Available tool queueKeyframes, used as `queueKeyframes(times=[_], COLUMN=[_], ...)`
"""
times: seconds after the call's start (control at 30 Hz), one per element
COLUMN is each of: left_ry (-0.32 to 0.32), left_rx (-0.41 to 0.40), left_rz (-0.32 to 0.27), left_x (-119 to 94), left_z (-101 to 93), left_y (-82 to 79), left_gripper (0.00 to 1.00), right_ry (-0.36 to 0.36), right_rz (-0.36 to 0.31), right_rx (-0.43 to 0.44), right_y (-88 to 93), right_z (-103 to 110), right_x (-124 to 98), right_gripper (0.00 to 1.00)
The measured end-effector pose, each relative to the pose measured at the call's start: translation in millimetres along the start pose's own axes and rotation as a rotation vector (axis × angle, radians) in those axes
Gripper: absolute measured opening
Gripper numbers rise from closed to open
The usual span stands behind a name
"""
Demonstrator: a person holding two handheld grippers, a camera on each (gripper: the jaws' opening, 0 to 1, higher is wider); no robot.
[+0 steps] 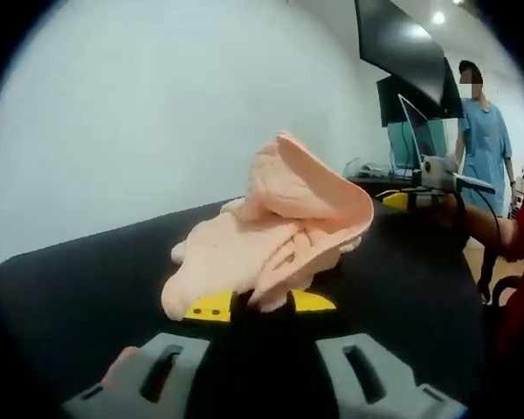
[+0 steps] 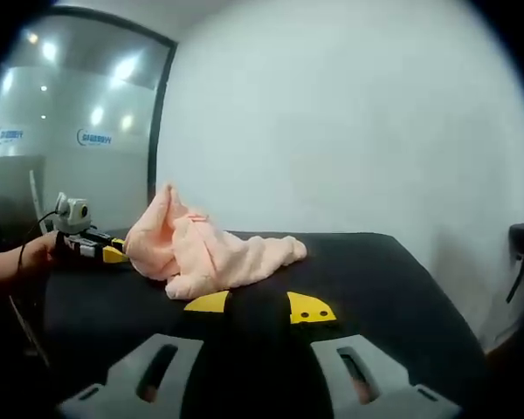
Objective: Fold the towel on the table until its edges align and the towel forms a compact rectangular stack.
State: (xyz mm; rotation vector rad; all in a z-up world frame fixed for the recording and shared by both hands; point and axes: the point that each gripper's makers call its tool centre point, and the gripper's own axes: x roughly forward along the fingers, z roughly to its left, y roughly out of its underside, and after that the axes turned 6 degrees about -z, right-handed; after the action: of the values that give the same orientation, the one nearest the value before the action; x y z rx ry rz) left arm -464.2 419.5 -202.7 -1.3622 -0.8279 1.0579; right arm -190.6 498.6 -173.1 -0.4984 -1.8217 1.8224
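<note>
Left gripper view, towel: one peach towel (image 1: 275, 236) is seen bunched and lifted in a loose heap on the black worktop (image 1: 87, 279), with a flap raised at its top.
Left gripper view, left tool: the left tool (image 1: 260, 305) is pressed together on the near edge of the towel; the yellow tips are seen at either side of the pinched cloth.
Left gripper view, right tool: the right tool (image 1: 437, 175) enters from the right, held by a hand, well apart from the towel.
Left gripper view, surroundings: one person in blue (image 1: 485, 122) is seen standing in the background beside dark screens.
Right gripper view, towel: the same towel (image 2: 205, 249) lies crumpled at the middle of the worktop (image 2: 375, 271), its left part raised to a peak.
Right gripper view, right tool: the right tool (image 2: 260, 307) is spread, with nothing between its yellow tips; it is held near the towel but not touching it.
Right gripper view, left tool: the left tool (image 2: 92, 244) is seen at the left side of the towel, held by a hand.
Step in hand: judged as the start of folding; no edges are aligned and no rectangle is formed.
Next move: a second corner is to be gripped by the right tool, then the cloth is to be spread flat.
Count: one towel, two tools, one worktop.
</note>
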Motion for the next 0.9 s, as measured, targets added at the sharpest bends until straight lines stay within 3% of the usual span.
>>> queueKeyframes(times=[0.1,0.2,0.33,0.43,0.5,0.57,0.67,0.7,0.83,0.9], left_ry=[-0.019,0.007,0.016,0.015,0.004,-0.031,-0.073,-0.12,-0.196,-0.218], left_rx=[-0.078,-0.138,-0.175,-0.12,-0.106,0.01,0.067,0.079,0.21,0.272], left_rz=[0.003,-0.079,-0.112,-0.189,-0.191,-0.171,-0.193,-0.199,-0.15,-0.117], left_x=[2,-4,-12,-17,-24,-36,-57,-66,-96,-108], left_z=[5.0,0.6,3.4,0.7,-3.8,1.4,7.3,16.1,29.3,29.2], left_y=[-0.2,-12.7,-15.6,-35.0,-45.1,-58.3,-92.1,-103.9,-138.8,-149.1], left_gripper=[0.09,0.1,0.08,0.04,0.03,0.02,0.01,0.01,0.0,0.0], right_ry=[0.002,0.002,0.0,-0.004,-0.004,-0.003,-0.007,-0.012,-0.033,-0.065], right_rz=[-0.001,-0.002,-0.001,-0.002,-0.004,-0.004,0.001,0.003,-0.011,0.021], right_rx=[0.001,0.001,0.0,0.001,0.002,0.004,0.001,-0.003,0.003,-0.001], right_y=[-0.2,-0.5,-0.5,-0.6,-1.5,-2.3,-2.1,-2.0,-7.1,-5.6], right_z=[0,0,1,1,2,3,3,4,10,19], right_x=[0,0,0,0,-1,-1,-1,-1,1,5], right_gripper=[0.2,0.2,0.2,0.2,0.2,0.2,0.2,0.2,0.2,0.2])
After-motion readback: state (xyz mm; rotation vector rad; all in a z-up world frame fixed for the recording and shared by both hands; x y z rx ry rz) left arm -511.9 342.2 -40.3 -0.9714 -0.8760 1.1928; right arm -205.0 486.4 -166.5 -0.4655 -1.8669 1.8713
